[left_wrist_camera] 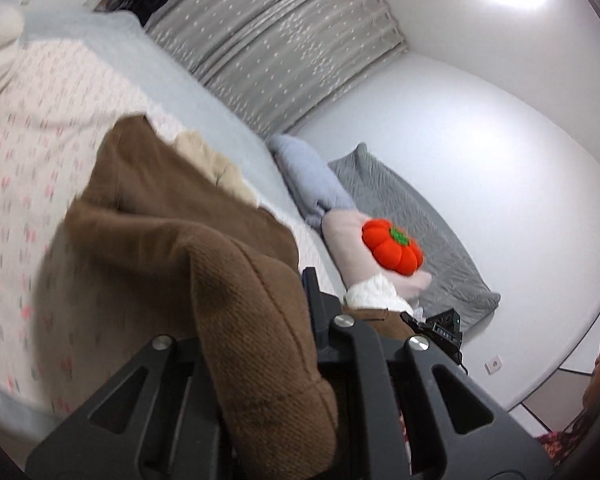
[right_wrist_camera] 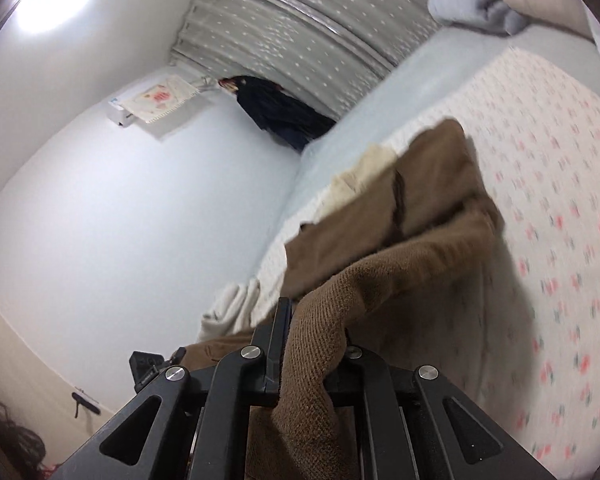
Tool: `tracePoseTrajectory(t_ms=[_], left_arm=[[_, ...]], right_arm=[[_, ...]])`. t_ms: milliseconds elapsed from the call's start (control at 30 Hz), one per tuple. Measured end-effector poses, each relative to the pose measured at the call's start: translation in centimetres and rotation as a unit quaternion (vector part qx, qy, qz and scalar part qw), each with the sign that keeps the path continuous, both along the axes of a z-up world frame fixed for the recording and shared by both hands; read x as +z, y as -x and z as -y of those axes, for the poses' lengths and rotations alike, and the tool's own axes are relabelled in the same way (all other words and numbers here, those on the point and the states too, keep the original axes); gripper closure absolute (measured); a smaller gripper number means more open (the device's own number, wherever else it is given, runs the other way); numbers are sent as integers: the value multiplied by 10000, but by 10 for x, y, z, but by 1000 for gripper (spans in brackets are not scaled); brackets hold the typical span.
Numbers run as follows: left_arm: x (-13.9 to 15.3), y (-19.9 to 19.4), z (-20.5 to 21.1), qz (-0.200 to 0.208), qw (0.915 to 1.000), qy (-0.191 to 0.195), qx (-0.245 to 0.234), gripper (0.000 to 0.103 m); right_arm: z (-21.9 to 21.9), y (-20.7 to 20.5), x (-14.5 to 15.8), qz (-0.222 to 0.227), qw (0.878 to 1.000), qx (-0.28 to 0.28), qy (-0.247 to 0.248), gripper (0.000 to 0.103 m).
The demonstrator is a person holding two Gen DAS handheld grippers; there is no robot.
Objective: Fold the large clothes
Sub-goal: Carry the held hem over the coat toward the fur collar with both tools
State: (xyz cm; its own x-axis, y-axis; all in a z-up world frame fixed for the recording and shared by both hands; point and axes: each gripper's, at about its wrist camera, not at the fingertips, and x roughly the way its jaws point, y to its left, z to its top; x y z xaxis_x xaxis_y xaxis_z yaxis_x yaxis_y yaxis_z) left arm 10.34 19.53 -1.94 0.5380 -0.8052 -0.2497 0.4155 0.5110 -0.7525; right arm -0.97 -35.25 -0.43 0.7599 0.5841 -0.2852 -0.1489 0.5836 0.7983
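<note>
A brown knit garment (left_wrist_camera: 172, 248) with a cream lining (left_wrist_camera: 216, 168) is lifted off the bed's floral sheet (left_wrist_camera: 40, 128). My left gripper (left_wrist_camera: 276, 320) is shut on a fold of the brown garment, which drapes over its left finger. In the right wrist view my right gripper (right_wrist_camera: 312, 332) is shut on another edge of the same garment (right_wrist_camera: 420, 208), which hangs from it down to the sheet (right_wrist_camera: 560, 200). The other gripper (left_wrist_camera: 444, 330) shows small at the right, by the garment's far edge.
A red pumpkin cushion (left_wrist_camera: 392, 246) lies on a pink pillow (left_wrist_camera: 352, 248) beside a rolled blue blanket (left_wrist_camera: 316, 180) and a grey quilt (left_wrist_camera: 420, 232). Grey curtains (left_wrist_camera: 276, 48) hang behind the bed. A dark coat (right_wrist_camera: 276, 108) hangs by the wall.
</note>
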Motion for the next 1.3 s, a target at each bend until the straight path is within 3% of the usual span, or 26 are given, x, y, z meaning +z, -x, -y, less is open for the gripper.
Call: tracePoseTrajectory(t_ms=[200,533,733,867,1000,1100,1300], left_arm=[[28,-63,2,190,9993,76,321,91],[35,-194,20,204,9936,-449,1021,91],[6,-278,31,51,9855,-933,1417,91],[-27,-331,47,-242,9807,-1310,1433,91],[-69,-376,62,-560,9696,-1870,1478,91],[-97,-399,54,-867,9704,-1696,1486,90],[-122,-414,34,-1488,9789,-647,1244,86]], right_arm=[[19,-51,21,208,9994,-283,-20,93],[65,-169,14,-20,9968,-793,-112,93],[95,-252,-24,-477,9917,-1149,-334,93],[100,-303,-55,-912,9879,-1240,-174,93],[99,-340,-91,-1449,9803,-1335,132,93],[111,-355,-119,-1673,9770,-1303,-205,93],[131,-365,-144,-1938,9684,-982,-1225,87]])
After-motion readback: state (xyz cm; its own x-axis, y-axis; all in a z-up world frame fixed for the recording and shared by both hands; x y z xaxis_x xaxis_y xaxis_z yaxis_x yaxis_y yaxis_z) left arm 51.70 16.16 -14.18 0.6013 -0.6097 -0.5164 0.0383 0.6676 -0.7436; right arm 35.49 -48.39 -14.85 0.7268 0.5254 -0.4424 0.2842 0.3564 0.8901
